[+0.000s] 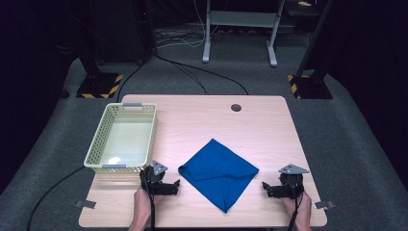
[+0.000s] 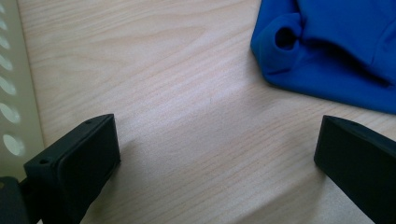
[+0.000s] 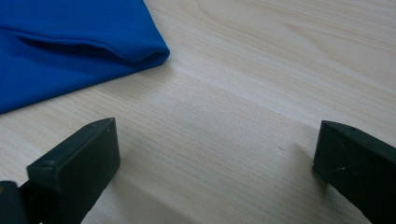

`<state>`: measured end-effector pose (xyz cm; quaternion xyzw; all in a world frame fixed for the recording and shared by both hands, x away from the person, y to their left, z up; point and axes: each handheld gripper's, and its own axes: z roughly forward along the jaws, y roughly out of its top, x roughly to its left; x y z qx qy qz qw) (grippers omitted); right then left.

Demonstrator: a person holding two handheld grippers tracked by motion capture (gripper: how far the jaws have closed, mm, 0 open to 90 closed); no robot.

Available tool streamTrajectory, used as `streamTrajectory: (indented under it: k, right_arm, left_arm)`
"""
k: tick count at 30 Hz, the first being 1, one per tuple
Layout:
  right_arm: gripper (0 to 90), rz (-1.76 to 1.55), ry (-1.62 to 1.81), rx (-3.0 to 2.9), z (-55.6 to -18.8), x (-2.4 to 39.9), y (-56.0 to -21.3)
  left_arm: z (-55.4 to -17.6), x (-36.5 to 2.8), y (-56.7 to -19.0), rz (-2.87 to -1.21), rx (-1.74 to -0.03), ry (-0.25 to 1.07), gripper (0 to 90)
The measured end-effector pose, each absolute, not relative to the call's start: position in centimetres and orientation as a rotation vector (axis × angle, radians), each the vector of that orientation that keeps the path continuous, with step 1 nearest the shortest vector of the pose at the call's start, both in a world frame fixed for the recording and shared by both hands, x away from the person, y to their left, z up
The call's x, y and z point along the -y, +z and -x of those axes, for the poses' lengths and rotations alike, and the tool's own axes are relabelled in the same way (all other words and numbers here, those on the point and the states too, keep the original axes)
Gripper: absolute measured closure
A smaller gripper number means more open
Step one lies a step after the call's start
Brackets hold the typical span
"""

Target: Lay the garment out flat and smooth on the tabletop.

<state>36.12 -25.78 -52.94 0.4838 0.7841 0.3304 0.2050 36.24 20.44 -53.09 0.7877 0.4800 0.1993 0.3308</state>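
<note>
Two hand-held grippers rest low over a wooden table point(image 1: 202, 115), jaws spread wide and holding nothing. The left gripper point(image 1: 169, 186) sits just beside the near corner of a folded blue cloth point(image 1: 219, 172), whose rolled edge appears ahead and to the right of its jaws in the left gripper view point(image 2: 327, 46). A cream perforated basket point(image 1: 96, 149) stands just behind and to the left of that gripper. The right gripper point(image 1: 272, 188) sits near the cloth's opposite corner; in the right gripper view the fabric point(image 3: 70, 51) lies ahead and to the left of its jaws, apart from them.
</note>
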Motion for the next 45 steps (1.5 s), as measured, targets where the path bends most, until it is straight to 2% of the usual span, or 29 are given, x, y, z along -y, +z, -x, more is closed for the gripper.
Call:
streamTrajectory:
  k: [14,27,45]
  right_arm:
    - [0.0,-1.352,0.971,-2.176,-36.0,25.0,-52.6]
    - [1.3,-1.213,0.997,-2.280,-36.8,20.4,-50.3]
    - [5.5,-1.032,1.036,-2.429,-39.3,12.6,-49.2]
  left_arm:
    - [-36.1,-18.3,-52.5,-2.072,-1.137,0.453,0.0]
    - [-36.7,-16.1,-52.5,-2.067,-1.080,0.396,0.0]
    - [-36.9,-14.3,-53.0,-2.130,-1.061,0.426,0.0]
